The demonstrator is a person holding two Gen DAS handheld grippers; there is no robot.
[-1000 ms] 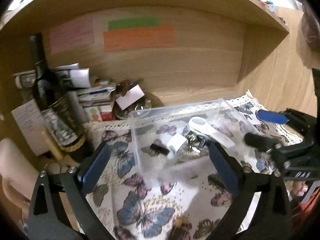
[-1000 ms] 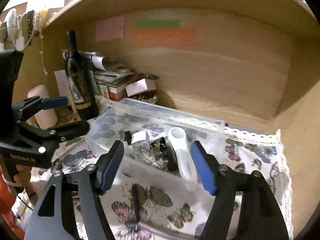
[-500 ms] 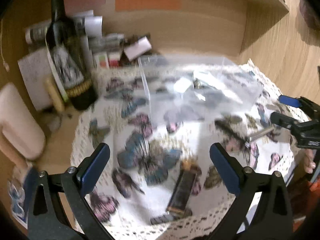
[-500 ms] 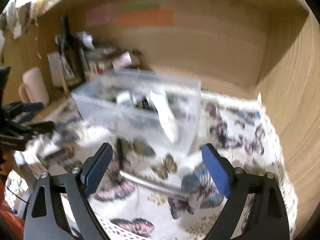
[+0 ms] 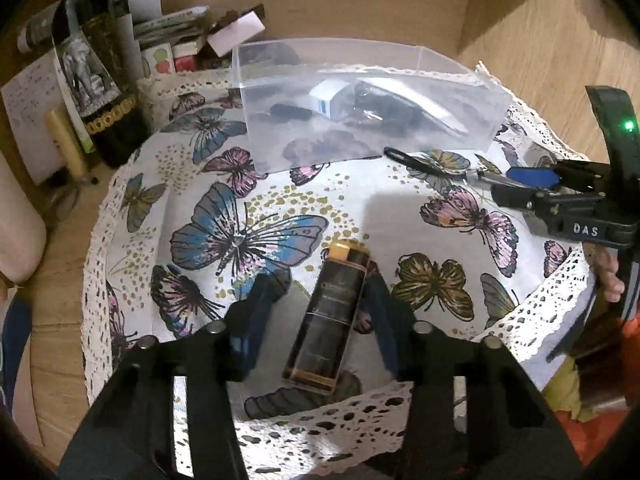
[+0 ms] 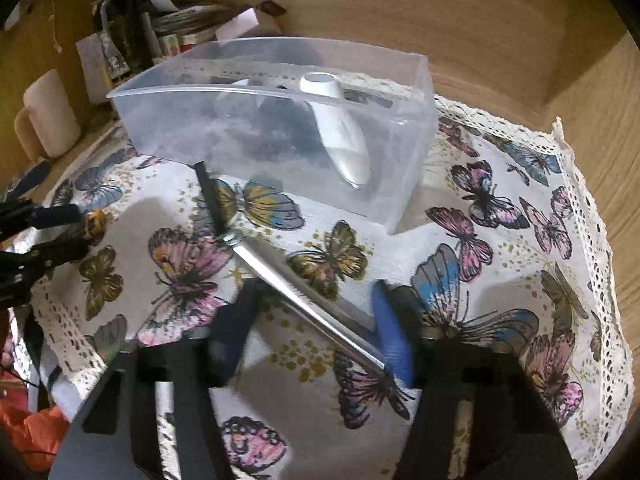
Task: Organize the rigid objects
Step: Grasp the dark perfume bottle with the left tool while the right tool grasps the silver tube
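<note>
A clear plastic box [image 5: 360, 80] [image 6: 412, 160] stands at the back of the butterfly cloth and holds a white device [image 6: 340, 132], a white adapter [image 5: 326, 98] and dark small items. A dark flat bottle with a gold cap [image 5: 332, 320] lies on the cloth between the fingers of my left gripper [image 5: 326, 292], which is open around it. A knife with a silver blade and black handle [image 6: 280, 276] lies in front of the box, between the fingers of my right gripper [image 6: 316, 300], which is open around the blade.
A wine bottle [image 5: 100, 80], papers and small boxes [image 5: 180, 36] stand at the back left. A pale cylinder [image 6: 48, 116] stands at the left. Wooden walls close the back and right. The cloth's lace edge [image 5: 360, 416] hangs at the front.
Both grippers have pulled back from the box and lowered to the cloth. The left now straddles the dark bottle, the right straddles the knife blade. Both have narrowed.
</note>
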